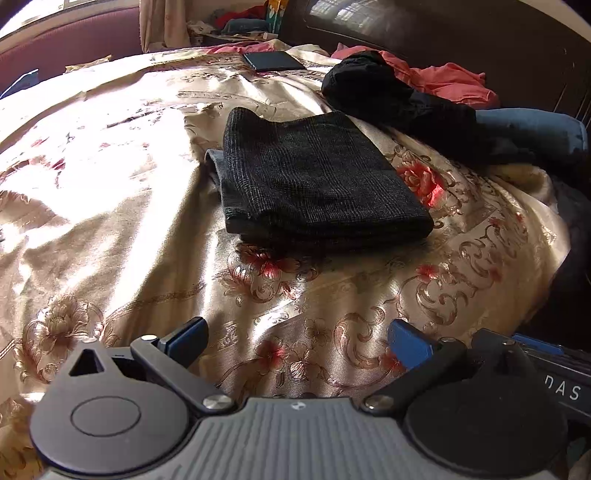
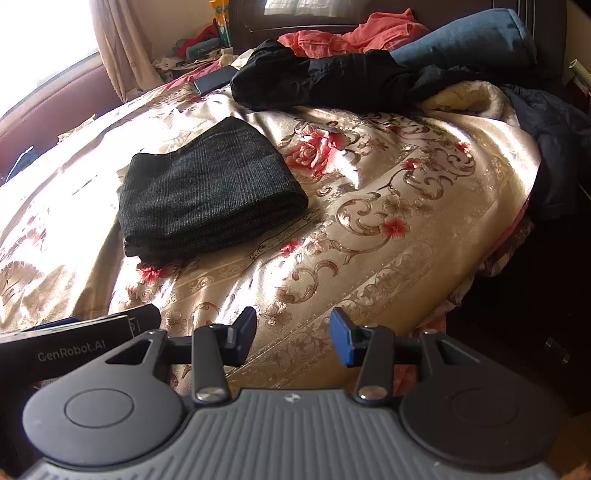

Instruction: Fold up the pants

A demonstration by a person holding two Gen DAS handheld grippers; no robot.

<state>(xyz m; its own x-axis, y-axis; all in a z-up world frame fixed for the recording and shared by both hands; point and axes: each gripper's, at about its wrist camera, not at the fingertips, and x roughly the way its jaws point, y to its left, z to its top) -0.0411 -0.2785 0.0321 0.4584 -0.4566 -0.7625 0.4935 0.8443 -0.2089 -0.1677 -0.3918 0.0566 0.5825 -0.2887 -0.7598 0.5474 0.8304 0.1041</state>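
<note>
A bed is covered by a shiny gold bedspread [image 1: 110, 229] patterned with red flowers, sunlit on the left gripper's side, with a dark headboard [image 1: 443, 33] and a curtain [image 2: 122, 48] seen at the far end of the room. The dark folded pants [image 1: 317, 181] are laid flat on the bedspread ahead of both grippers, and farther beyond them a heap of black clothes [image 2: 314, 79], a coral garment [image 2: 354, 35], a blue pillow [image 2: 469, 40] and a dark phone [image 1: 273, 61] are seen. The left gripper [image 1: 299, 339] is held wide apart and the right gripper [image 2: 293, 336] partly apart, nothing being gripped by either, both poised over bare bedspread short of the pants.
</note>
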